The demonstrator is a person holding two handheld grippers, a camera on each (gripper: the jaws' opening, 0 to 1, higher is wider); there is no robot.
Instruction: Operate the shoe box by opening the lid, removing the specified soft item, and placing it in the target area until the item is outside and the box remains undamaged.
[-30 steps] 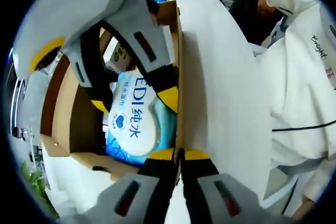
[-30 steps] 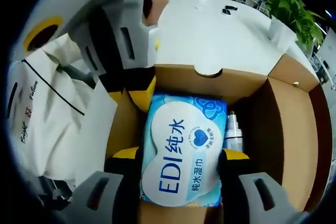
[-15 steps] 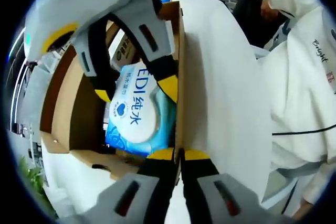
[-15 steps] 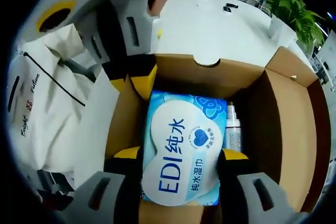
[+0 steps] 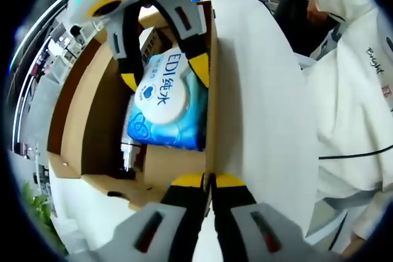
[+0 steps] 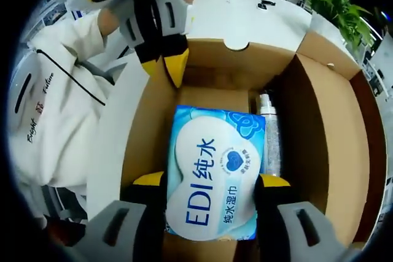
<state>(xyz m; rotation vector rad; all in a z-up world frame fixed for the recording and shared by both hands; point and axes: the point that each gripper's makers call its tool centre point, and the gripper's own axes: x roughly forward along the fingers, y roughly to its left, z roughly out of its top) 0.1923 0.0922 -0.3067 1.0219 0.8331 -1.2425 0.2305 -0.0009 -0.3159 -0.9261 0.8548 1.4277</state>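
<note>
Wet-wipes pack [image 6: 215, 179] lifted higher, right gripper [image 6: 212, 182] clamping

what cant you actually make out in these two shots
- Bottle: in the right gripper view the wipes pack covers its side, label unreadable; in the left gripper view it is dark and small.
- Box floor under the pack: hidden in both views.
- Left gripper grip: jaws closed at the box wall, contact edge-on.
- Pack's lower end: cut off between the right gripper jaws.
</note>
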